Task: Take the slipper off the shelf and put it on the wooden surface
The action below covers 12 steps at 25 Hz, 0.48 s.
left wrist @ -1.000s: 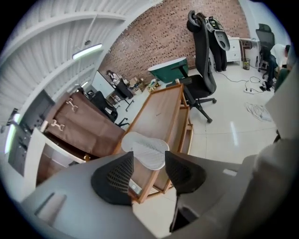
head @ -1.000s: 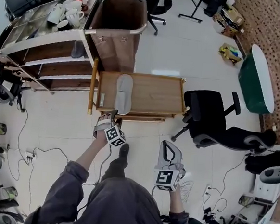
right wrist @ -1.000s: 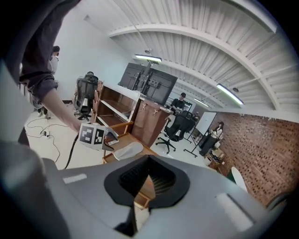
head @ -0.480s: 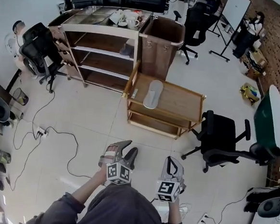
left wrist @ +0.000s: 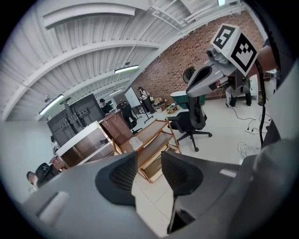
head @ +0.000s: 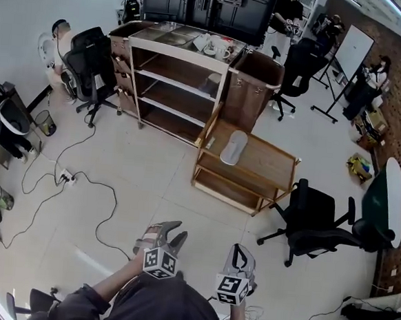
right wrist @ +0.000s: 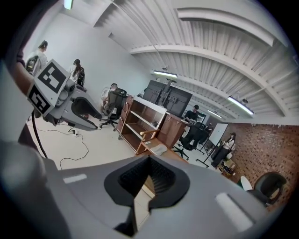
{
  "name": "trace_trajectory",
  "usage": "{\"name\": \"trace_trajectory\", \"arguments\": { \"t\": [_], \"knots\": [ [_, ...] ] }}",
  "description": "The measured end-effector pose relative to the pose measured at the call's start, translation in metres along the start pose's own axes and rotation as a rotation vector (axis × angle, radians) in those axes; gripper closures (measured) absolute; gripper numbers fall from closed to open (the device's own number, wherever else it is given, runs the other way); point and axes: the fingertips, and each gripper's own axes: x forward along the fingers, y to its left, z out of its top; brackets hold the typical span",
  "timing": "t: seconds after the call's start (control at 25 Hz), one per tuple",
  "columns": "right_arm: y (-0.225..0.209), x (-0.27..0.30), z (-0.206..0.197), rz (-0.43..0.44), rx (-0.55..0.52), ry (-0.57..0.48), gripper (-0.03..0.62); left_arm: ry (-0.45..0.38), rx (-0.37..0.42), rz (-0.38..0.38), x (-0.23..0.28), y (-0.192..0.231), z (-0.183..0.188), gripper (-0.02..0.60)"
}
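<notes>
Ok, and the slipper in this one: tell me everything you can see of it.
The slipper is pale grey-white, a long oval with rounded ends, and looks like soft fabric. It lies flat on the top of the wooden cart, near the end closest to the shelf unit, with its length running across the cart's width. Only the cart top touches it; nothing rests on it or holds it. Finer detail is too small to tell.

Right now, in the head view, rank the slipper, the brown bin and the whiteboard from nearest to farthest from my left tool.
From the left tool:
1. Slipper, ahead and slightly right, lying on the wooden cart.
2. Brown bin, just behind the cart.
3. Whiteboard, far back right.
</notes>
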Motion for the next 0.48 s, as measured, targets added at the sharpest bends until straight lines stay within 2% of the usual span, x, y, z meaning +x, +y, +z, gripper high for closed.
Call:
{"name": "trace_trajectory", "arguments": {
  "t": [0.48],
  "knots": [
    [0.029, -0.012, 0.014, 0.02, -0.01, -0.031, 0.592, -0.023, 0.047, 0.021, -0.034, 0.013, -0.006, 0.411]
  ]
}}
